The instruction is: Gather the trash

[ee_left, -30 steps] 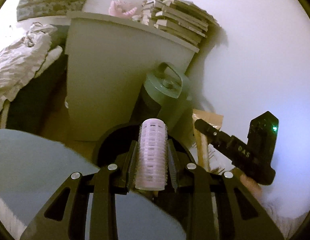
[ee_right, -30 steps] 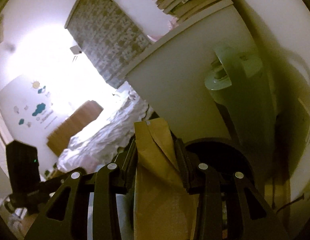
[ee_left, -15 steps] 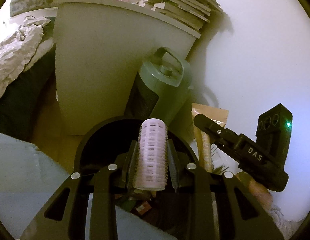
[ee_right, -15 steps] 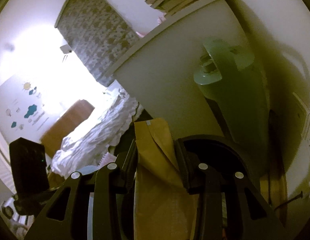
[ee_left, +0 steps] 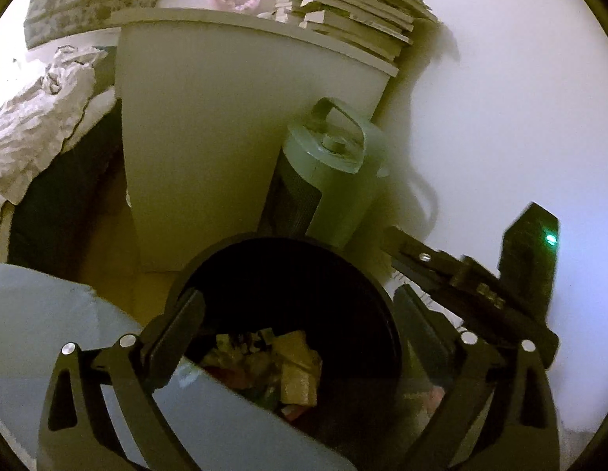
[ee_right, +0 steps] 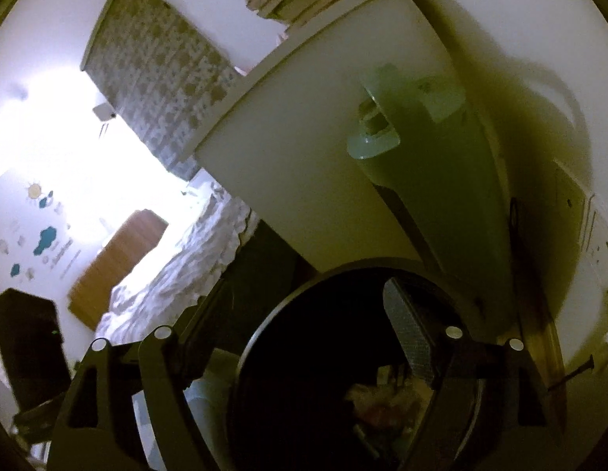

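A round black trash bin (ee_left: 386, 314) stands under both grippers. Crumpled trash (ee_left: 264, 365) lies at its bottom, with a tan scrap (ee_left: 300, 373) on top. My left gripper (ee_left: 298, 298) hangs over the bin's mouth; its jaws are opening wide and nothing is between them. In the right wrist view the same bin (ee_right: 256, 337) fills the lower middle, with dim trash (ee_right: 382, 396) inside. My right gripper (ee_right: 304, 290) is above it, jaws opening, nothing between them. Its black housing (ee_left: 527, 259) with a green light shows at the right of the left view.
A white cabinet (ee_left: 209, 149) stands right behind the bin, with a stack of books (ee_left: 355, 11) on top. A green tower appliance with a handle (ee_left: 331, 180) is wedged between cabinet and wall. A grey-blue surface (ee_left: 48, 333) is at lower left, a bed with rumpled bedding (ee_left: 33, 117) farther left.
Both grippers went from shut to wide apart. The pink hair roller is gone from the left jaws and the brown paper from the right jaws. The bin's inside now shows.
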Tool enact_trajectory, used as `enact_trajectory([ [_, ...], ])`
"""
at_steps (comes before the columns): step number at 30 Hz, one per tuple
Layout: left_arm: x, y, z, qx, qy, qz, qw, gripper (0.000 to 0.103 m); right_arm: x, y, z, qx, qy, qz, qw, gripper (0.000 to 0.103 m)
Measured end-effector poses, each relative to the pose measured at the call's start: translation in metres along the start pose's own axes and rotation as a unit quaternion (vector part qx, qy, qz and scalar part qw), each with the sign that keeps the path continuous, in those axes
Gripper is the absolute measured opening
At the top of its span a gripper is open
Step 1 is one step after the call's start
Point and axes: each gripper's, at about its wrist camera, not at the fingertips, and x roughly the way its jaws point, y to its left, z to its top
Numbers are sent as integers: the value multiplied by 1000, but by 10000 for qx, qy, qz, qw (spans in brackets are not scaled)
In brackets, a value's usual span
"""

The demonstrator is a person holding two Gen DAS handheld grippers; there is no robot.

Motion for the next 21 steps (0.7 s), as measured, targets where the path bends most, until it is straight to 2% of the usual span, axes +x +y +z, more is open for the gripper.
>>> enact_trajectory([
  [3,-17,-2,-5,22,-68,56,10000,98,4,3,-2,-44,62,-29,10000,82],
  [6,-42,-3,-13,-5,-129,264,9996,98,7,7,-7,-97,130,-49,9999,83],
  [9,-76,-1,-24,-61,-165,775,9968,98,9,14,-12,-196,213,-53,9996,83],
  [12,-112,6,-36,-210,-426,1197,9917,98,11,25,-20,-373,304,-31,9988,83],
  [17,-180,28,-69,-677,-751,2156,9712,98,5,54,-40,-775,331,102,9964,85],
  [21,-232,47,-101,-983,-1046,2819,9486,98,-20,90,-61,-1259,83,54,9920,87],
])
